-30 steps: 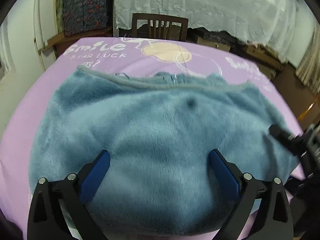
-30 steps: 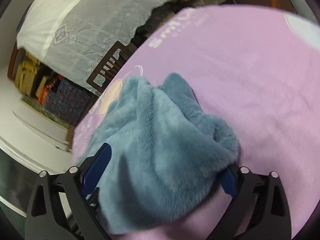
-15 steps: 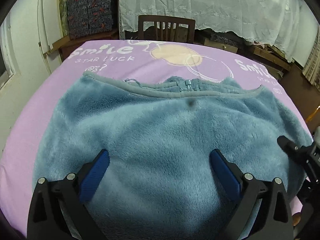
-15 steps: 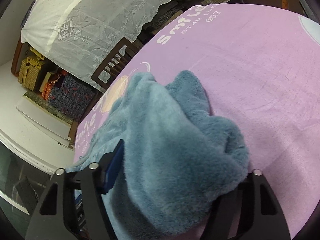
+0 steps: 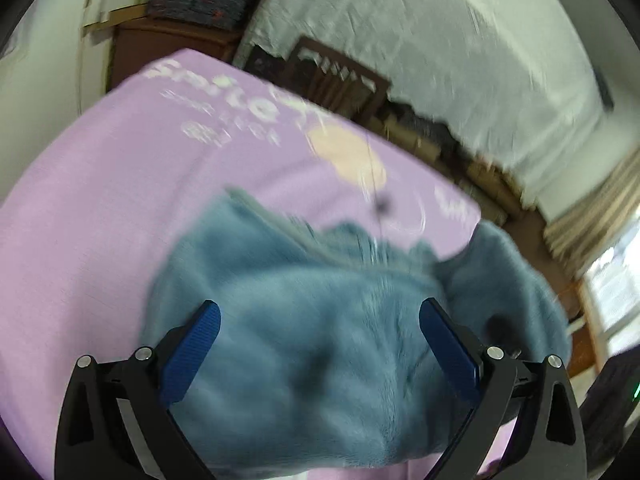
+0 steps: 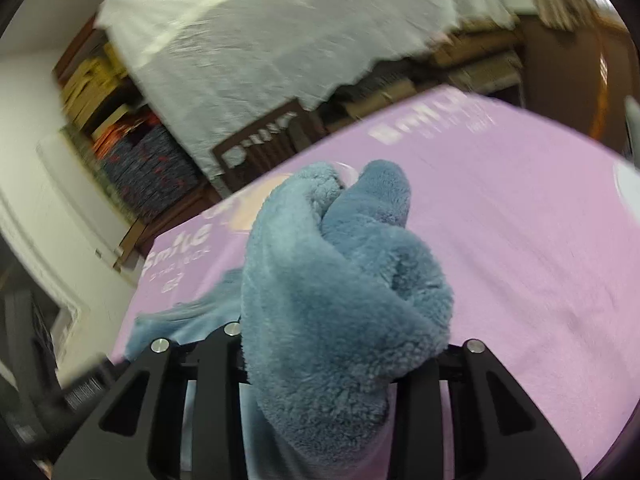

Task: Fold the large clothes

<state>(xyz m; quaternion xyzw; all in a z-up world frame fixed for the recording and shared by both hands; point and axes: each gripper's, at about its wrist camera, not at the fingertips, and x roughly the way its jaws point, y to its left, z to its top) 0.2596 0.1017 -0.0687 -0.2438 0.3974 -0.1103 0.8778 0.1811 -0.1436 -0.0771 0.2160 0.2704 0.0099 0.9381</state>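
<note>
A blue fleece garment [image 5: 320, 340] lies bunched on the purple table cover [image 5: 100, 220]. My left gripper [image 5: 320, 344] is open, its blue pads [image 5: 192, 352] spread wide just above the fleece. In the right wrist view my right gripper [image 6: 320, 352] is shut on a thick fold of the same garment [image 6: 340, 300], which bulges up over the jaws and hides the fingertips. The lifted fold stands above the purple cover [image 6: 540, 260]. The left wrist view is motion-blurred.
A wooden chair [image 5: 336, 76] stands at the far edge of the table, also in the right wrist view [image 6: 260, 148]. White lace cloth [image 6: 280, 32] covers furniture behind. Patterned boxes [image 6: 148, 168] are stacked at the far left. Window and curtain are at right [image 5: 600, 240].
The right gripper has closed on the fleece and lifted the fold. The left gripper has tilted and swung, staying open; the garment is more bunched than spread.
</note>
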